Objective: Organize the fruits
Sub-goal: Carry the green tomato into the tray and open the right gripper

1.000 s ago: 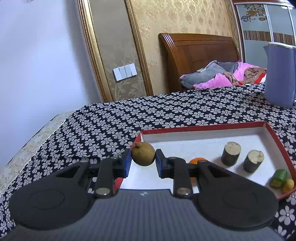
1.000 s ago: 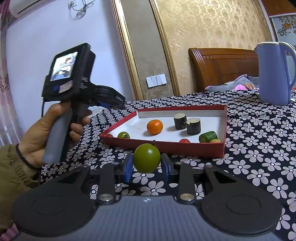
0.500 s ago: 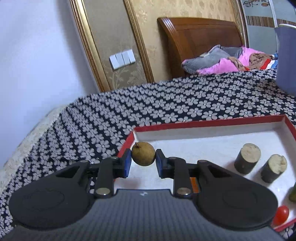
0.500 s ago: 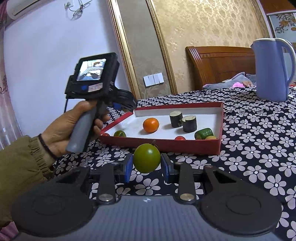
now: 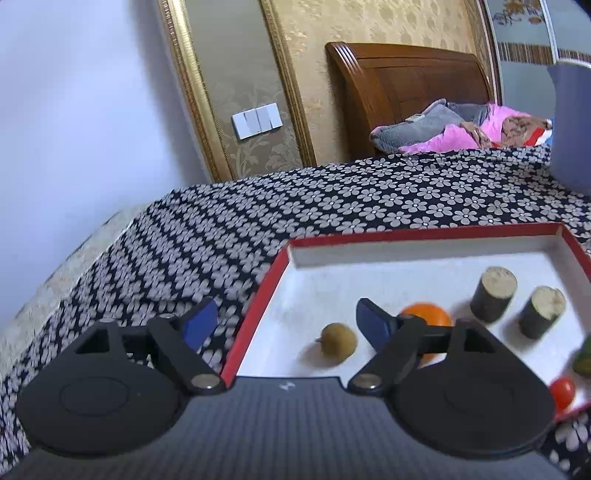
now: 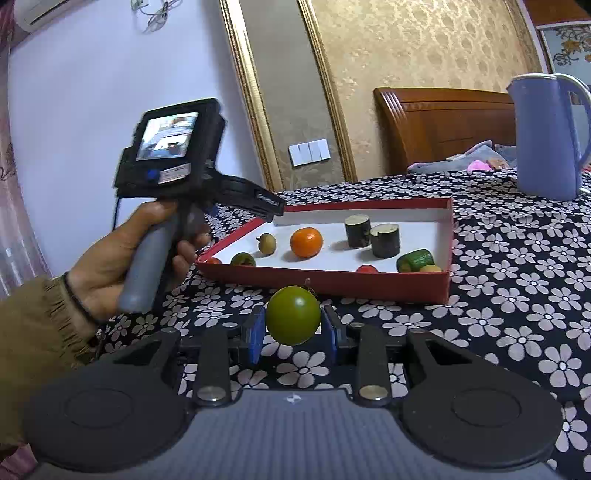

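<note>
You've got a pale violet wall (image 6: 92, 92), gold-framed damask wallpaper panel (image 5: 369, 22), white switch plate (image 5: 255, 120), wooden headboard (image 5: 406, 92), floral black cloth (image 5: 295, 206) over the table, flat daylight.

The left wrist view was set close above the red tray (image 5: 255, 306), facing 12 o'clock toward the headboard (image 5: 410, 96). The right wrist view was held farther back, low over the desk (image 6: 517, 288); tray, headboard and kettle (image 6: 546, 136) were shared.

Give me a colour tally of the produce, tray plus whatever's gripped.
Red tomatoes: 2
Orange fruit: 1
Brown fruit: 1
Green: 3 (round fruit, cucumber chunk, green tomato in right gripper)
Dark cylinders: 2
Yellow piece: 1
Total: 10
</note>
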{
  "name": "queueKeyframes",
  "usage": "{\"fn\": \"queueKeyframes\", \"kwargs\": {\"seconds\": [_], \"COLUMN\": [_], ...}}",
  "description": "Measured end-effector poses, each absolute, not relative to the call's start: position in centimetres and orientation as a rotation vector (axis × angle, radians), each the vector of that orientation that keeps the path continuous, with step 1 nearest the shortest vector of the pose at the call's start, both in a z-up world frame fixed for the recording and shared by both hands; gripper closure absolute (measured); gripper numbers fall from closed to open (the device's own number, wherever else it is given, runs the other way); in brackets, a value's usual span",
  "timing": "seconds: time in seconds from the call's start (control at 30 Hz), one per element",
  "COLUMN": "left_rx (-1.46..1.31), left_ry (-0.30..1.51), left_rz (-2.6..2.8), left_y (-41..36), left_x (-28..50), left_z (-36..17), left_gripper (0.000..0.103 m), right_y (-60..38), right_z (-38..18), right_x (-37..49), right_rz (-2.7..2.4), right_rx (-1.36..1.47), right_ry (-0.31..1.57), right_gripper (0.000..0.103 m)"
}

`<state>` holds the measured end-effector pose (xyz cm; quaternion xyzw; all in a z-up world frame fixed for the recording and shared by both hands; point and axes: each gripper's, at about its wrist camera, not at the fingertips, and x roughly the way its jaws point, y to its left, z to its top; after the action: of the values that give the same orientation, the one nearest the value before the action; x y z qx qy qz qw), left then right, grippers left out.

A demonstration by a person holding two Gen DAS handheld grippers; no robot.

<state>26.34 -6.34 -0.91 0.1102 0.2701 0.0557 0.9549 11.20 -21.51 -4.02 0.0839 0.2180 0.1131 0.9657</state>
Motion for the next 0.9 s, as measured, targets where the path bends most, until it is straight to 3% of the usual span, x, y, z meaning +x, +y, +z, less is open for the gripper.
{"fn": "queueKeyframes", "kwargs": {"seconds": [0.27, 0.9], "left_rx": [0.164, 0.085], "left_ry": [0.534, 0.584], "left_rz": [0.117, 0.105], "left_y": [-3.3, -0.6], "left_x": [21.6, 17.8], "left_z": [-1.5, -5.1], "left_gripper": [0.009, 0.003], "right_y": [-20.2, -18.6], "right_z": [-3.8, -2.3], "right_x": [11.7, 13.7], "right_rz": [0.238, 0.22], "right_rx": [0.143, 0.074], "right_ry": [0.451, 0.441], "right_gripper": [0.071, 0.071]}}
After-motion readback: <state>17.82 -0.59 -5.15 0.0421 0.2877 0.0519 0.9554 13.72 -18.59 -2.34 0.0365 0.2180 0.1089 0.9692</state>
